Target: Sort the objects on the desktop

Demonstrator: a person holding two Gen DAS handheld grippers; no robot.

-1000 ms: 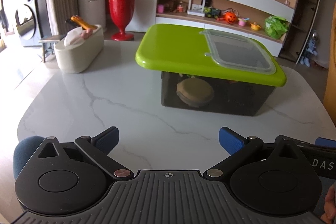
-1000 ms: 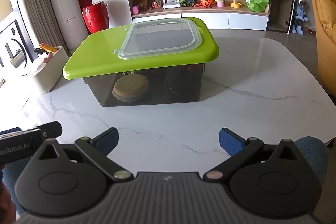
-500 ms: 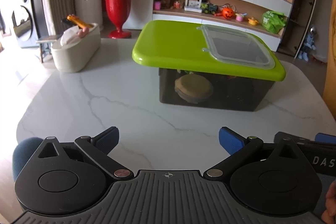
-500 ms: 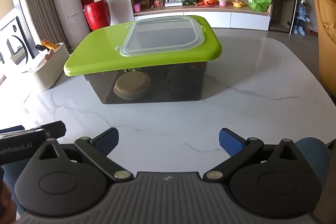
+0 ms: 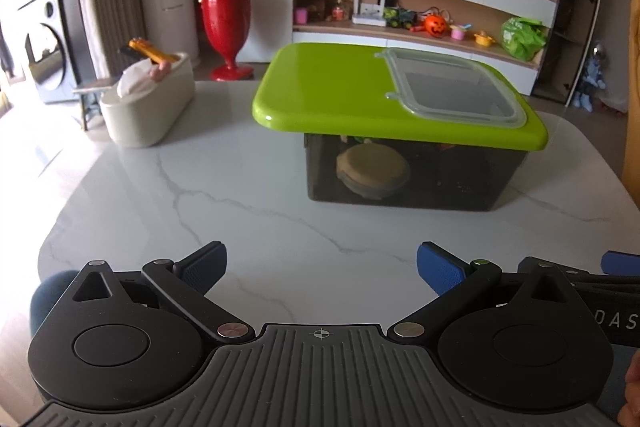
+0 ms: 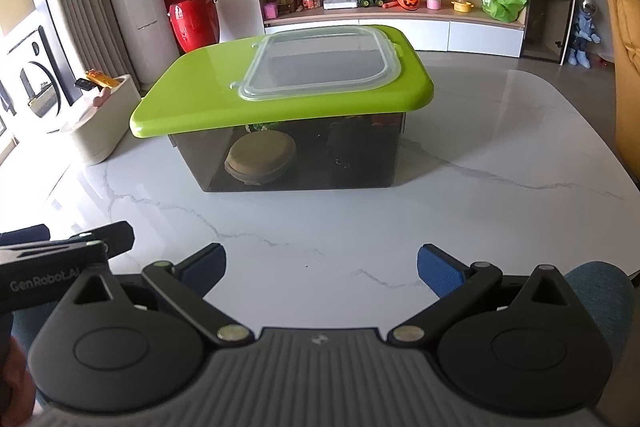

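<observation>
Left and right wrist views of a white marbled bench [image 5: 248, 211]. The left tongs [image 5: 320, 267] and the right tongs [image 6: 320, 265] both stand released, blue pads spread wide with nothing between them, held low over the near edge of the bench and well apart from everything on it. Each view catches the other tongs at its side margin.

At mid-bench stands a dark translucent storage box [image 5: 416, 173] [image 6: 296, 157], closed by a green lid [image 5: 332, 87] [image 6: 192, 95] with a clear hatch [image 5: 452, 91] [image 6: 320, 61] set into its right-hand part. Through the front wall a round tan container [image 5: 372, 167] [image 6: 260, 155] shows inside, toward the left; other contents are too dark to tell.

To the left of the box, apart from it, sits a cream oval caddy [image 5: 148, 107] [image 6: 100, 131] with small objects protruding from its top, among them an orange one [image 5: 150, 51]. Shelves with toys lie beyond the bench.
</observation>
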